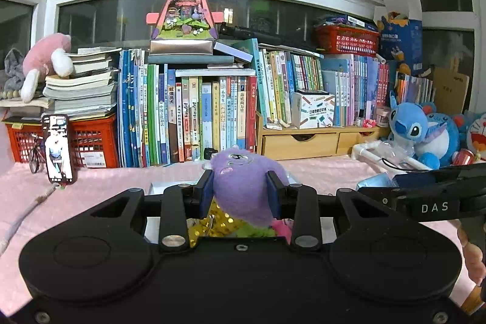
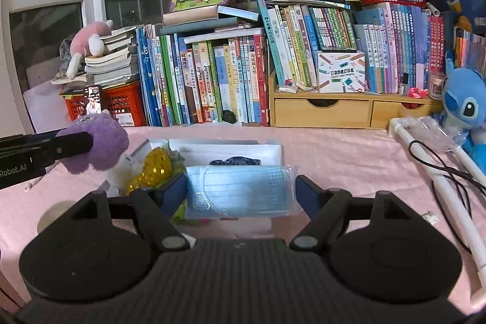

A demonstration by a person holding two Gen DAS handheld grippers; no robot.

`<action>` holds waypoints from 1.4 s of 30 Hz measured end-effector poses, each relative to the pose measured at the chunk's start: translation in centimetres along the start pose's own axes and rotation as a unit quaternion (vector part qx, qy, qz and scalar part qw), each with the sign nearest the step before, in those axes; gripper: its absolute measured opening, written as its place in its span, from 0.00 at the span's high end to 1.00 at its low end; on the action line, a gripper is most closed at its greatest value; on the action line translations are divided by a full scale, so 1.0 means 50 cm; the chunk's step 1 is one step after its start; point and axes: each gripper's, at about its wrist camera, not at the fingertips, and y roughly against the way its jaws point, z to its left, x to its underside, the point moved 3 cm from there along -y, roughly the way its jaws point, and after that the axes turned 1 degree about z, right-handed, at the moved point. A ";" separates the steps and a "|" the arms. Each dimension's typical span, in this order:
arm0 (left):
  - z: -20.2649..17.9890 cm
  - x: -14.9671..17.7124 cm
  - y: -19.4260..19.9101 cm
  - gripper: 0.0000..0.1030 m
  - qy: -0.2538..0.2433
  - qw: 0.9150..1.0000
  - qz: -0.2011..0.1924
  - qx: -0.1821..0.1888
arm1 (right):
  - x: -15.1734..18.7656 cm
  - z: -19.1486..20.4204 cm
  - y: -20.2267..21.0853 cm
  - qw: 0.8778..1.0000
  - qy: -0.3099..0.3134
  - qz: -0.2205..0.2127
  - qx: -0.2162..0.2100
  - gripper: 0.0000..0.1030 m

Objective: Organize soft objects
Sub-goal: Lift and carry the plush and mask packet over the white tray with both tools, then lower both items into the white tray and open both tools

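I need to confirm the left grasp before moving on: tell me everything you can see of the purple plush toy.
The purple plush toy is fuzzy, rounded, soft-looking fabric with a small stitched face near its top. The left hand-held gripper is shut on it, blue pads pressing both its sides. The right wrist view shows it held up above the pink tabletop, left of the white box holding a gold sequined toy.

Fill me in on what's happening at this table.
A person works two handheld grippers over a pink-covered table. The left gripper is shut on a purple plush toy, held above a white tray of soft items. The right gripper brackets a packet of blue face masks; whether it grips is unclear.
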 end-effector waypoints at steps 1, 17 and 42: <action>0.004 -0.005 -0.007 0.67 0.004 1.000 0.008 0.005 | -0.005 0.001 -0.005 1.000 -0.003 0.002 -0.003 0.24; 0.049 -0.042 -0.119 0.67 -0.002 0.996 0.092 0.006 | -0.046 0.014 -0.079 0.998 -0.038 0.038 -0.031 0.24; 0.137 -0.067 -0.294 0.67 0.036 0.984 0.174 -0.012 | -0.090 0.062 -0.256 0.989 -0.047 0.135 -0.030 0.23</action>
